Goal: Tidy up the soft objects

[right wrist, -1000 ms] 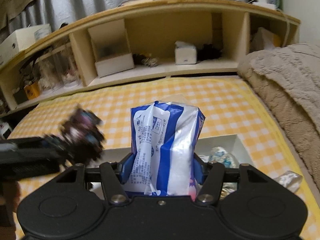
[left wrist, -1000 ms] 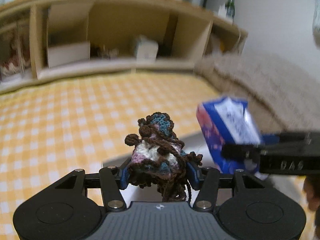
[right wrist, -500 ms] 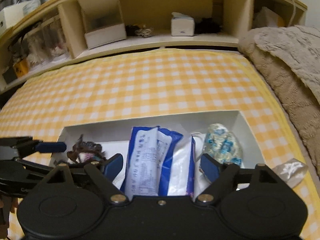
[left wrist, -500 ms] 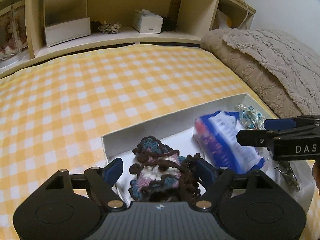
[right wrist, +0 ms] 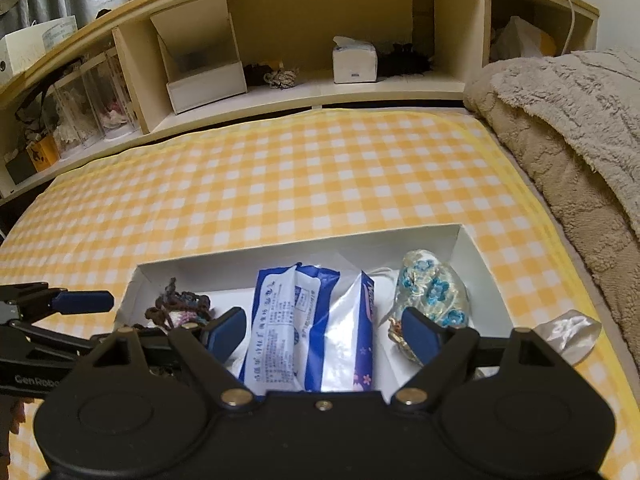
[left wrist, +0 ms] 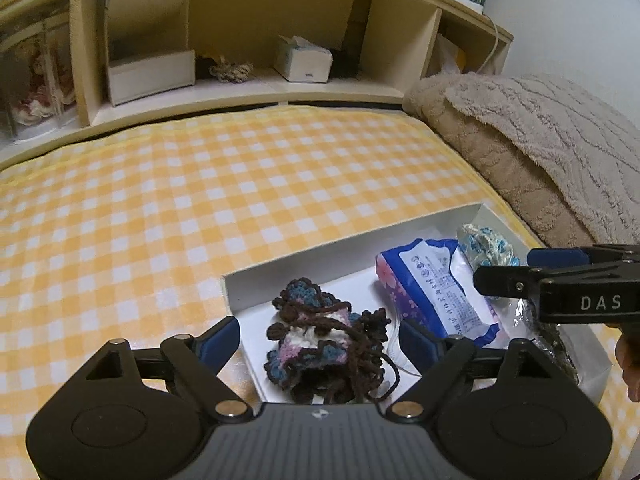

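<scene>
A shallow white box (left wrist: 280,268) (right wrist: 464,248) lies on the yellow checked cloth. In it lie a brown, blue and pink crochet piece (left wrist: 324,340) (right wrist: 180,308) at the left, a blue tissue pack (left wrist: 432,292) (right wrist: 312,328) in the middle, and a clear pouch with blue flowers (left wrist: 486,244) (right wrist: 432,292) at the right. My left gripper (left wrist: 320,340) is open, its jaws apart on either side of the crochet piece. My right gripper (right wrist: 320,332) is open over the tissue pack; it also shows in the left wrist view (left wrist: 520,276).
A beige fuzzy blanket (left wrist: 540,148) (right wrist: 580,132) lies right of the box. A wooden shelf unit (left wrist: 240,28) (right wrist: 320,32) with a tissue box (right wrist: 354,64) stands at the back. A crumpled clear wrapper (right wrist: 568,332) lies by the box's right side.
Both grippers lowered their objects into the white box and opened. The crochet piece and the tissue pack now lie loose in the box.
</scene>
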Action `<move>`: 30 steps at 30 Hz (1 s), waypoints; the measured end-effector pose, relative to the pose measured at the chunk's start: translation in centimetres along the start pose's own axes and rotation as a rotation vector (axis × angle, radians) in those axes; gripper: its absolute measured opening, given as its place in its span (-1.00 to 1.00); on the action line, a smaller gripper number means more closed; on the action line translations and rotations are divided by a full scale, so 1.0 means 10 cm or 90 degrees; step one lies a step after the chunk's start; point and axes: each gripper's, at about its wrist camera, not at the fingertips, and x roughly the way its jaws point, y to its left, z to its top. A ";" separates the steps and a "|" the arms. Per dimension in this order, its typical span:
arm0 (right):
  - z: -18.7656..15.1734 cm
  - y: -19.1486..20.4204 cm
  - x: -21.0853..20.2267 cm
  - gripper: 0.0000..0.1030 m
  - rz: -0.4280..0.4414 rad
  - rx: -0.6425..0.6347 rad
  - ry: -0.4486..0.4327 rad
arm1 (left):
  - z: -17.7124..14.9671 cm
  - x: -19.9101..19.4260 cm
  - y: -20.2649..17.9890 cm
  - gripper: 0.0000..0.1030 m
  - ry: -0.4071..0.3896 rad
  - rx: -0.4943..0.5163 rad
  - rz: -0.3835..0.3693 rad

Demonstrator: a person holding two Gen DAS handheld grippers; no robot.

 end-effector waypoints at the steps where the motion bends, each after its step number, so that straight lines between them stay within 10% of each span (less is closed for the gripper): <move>1: 0.00 0.01 -0.03 0.65 0.000 0.001 -0.002 | 0.00 -0.04 0.00 0.73 -0.002 -0.001 0.003; 30: -0.21 0.47 -1.61 0.86 0.038 0.013 -0.103 | -0.18 -1.80 0.06 1.00 -0.118 -0.042 0.053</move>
